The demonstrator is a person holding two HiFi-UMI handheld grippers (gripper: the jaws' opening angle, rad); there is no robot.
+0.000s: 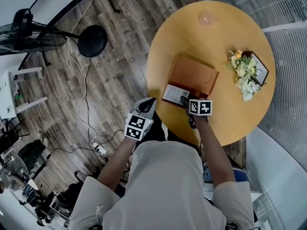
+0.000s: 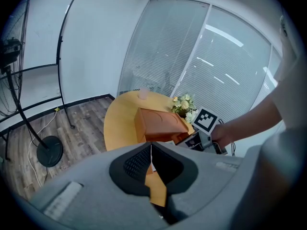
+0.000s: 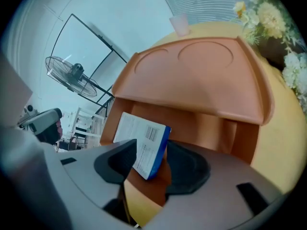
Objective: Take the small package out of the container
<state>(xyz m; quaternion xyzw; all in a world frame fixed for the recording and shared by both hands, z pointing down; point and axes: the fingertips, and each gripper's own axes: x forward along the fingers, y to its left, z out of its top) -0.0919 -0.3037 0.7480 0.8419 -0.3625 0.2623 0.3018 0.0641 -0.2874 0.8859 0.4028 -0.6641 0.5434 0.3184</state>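
Standing on the wood floor (image 1: 120, 71) at the far left, a black fan (image 1: 29, 35) is seen, well apart from the round yellow surface (image 1: 168, 47). Next, the left gripper (image 2: 151, 146) is held at the surface's near left edge. Its jaws are pressed together at the tips, and nothing is pinched between them.

Just to its right, the small package (image 3: 141, 145), white with a blue edge and a barcode, is found at the open near side of the container (image 3: 201, 75). It is tilted and sticks out from under the lid. Whether its lower end rests on the container's bottom or on the surface cannot be told.

The right gripper (image 3: 152, 153) is placed around the package with its jaws spread wide. The package stands between them, close against one pad, while a gap shows to the other, so it is not pinched.

The orange-brown container is set near the middle of the surface. Beyond it, by the far rim, a pale cup (image 1: 207, 18) is seen. At the right, a bunch of flowers (image 1: 244, 73) is seen, apart from the container.
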